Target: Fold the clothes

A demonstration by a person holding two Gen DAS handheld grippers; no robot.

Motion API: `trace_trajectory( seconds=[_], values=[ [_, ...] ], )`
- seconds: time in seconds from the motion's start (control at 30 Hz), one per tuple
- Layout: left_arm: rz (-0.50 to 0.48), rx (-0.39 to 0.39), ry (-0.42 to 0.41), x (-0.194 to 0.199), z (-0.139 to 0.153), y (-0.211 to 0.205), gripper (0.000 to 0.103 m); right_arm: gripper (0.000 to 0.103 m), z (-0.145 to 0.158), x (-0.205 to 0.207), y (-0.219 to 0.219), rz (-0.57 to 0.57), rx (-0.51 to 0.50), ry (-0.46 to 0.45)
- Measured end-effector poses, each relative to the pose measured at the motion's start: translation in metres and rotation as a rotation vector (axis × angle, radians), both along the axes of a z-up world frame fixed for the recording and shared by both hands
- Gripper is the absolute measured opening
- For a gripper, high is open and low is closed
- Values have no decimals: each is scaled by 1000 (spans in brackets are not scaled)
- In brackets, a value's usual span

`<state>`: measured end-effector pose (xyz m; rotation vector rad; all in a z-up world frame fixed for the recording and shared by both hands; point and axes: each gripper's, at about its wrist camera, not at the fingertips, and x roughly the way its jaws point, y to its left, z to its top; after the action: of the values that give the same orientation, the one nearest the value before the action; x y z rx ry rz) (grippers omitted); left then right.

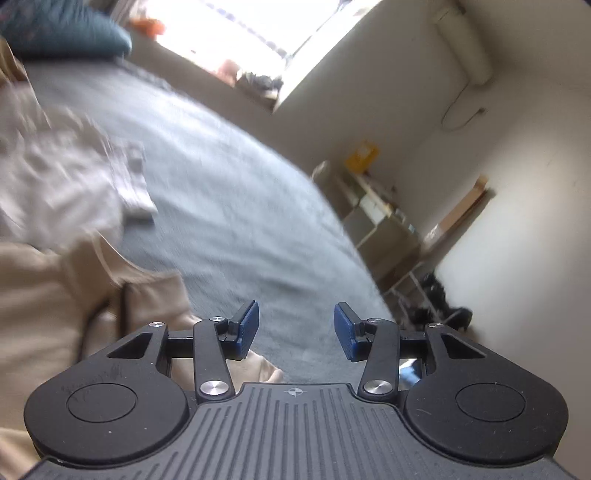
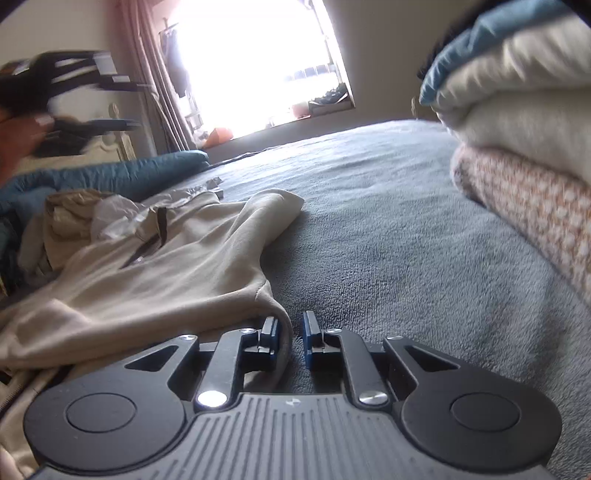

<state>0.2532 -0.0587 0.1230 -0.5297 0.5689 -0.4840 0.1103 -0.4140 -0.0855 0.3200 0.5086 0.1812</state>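
Note:
A beige zip-up sweatshirt (image 2: 155, 273) lies spread on the grey bedspread (image 2: 388, 240), one sleeve reaching toward the window. My right gripper (image 2: 290, 345) sits low on the bed, its blue pads nearly closed on the sweatshirt's edge, which runs between them. My left gripper (image 1: 295, 330) is open and empty, held above the bed beside the beige sweatshirt (image 1: 55, 295). The left gripper also shows blurred at the upper left of the right wrist view (image 2: 66, 107).
A stack of folded clothes (image 2: 524, 147) stands on the bed at the right. A pale crumpled garment (image 1: 62, 177) and a teal pillow (image 1: 66, 29) lie farther up. Shelves (image 1: 384, 218) stand past the bed's edge by the wall.

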Motion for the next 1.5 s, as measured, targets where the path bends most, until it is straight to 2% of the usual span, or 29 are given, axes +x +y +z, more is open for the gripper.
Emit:
trace_trajectory(
  seconds=[0.1, 0.17, 0.2, 0.27, 0.37, 0.47, 0.57, 0.67, 0.7, 0.77, 0.8, 0.9, 1.0, 1.1, 1.2, 1.23, 1.27, 1.4, 1.5],
  values=[
    [57, 70, -35, -59, 18, 44, 55, 24, 0, 0, -18, 16, 129, 25],
    [76, 113, -38, -94, 13, 66, 55, 30, 6, -8, -25, -7, 154, 44],
    [82, 130, -37, -110, 6, 76, 56, 34, 10, -15, -25, -26, 134, 47],
    [78, 165, -26, -136, -14, 86, 56, 36, 20, -36, -21, -54, 65, 38],
    [14, 187, -27, -168, -51, 86, 56, 36, 42, -76, -4, 7, -4, -10],
    [-94, 208, -29, -189, -90, 69, 56, 34, 60, -116, 37, 190, -130, -87],
    [-185, 269, -10, -199, -127, 44, 55, 31, 46, -138, 75, 348, -312, -67],
    [-206, 345, -8, -204, -155, 37, 55, 31, 47, -146, 79, 361, -408, -22],
    [-206, 349, -8, -205, -159, 39, 55, 31, 48, -148, 80, 361, -437, -7],
    [-219, 310, -19, -209, -160, 51, 55, 31, 50, -153, 80, 360, -495, 24],
    [-221, 287, -35, -211, -157, 57, 55, 31, 59, -153, 83, 366, -503, 10],
    [-188, 280, -72, -209, -148, 71, 55, 32, 95, -134, 96, 341, -479, -54],
    [-125, 320, -81, -192, -143, 78, 55, 32, 112, -90, 113, 263, -402, -63],
    [-53, 365, -76, -170, -144, 85, 55, 32, 114, -39, 131, 196, -297, -33],
    [38, 424, 10, -153, -158, 96, 55, 32, 98, 8, 151, 154, -191, 34],
    [48, 415, 34, -152, -163, 102, 55, 33, 89, 20, 160, 158, -167, 64],
    [46, 391, 42, -154, -167, 108, 55, 33, 79, 30, 172, 174, -163, 92],
    [34, 323, 36, -165, -171, 125, 55, 33, 43, 35, 238, 311, -282, 130],
    [34, 286, 32, -171, -169, 136, 55, 33, 38, 24, 281, 385, -383, 74]
  ],
)
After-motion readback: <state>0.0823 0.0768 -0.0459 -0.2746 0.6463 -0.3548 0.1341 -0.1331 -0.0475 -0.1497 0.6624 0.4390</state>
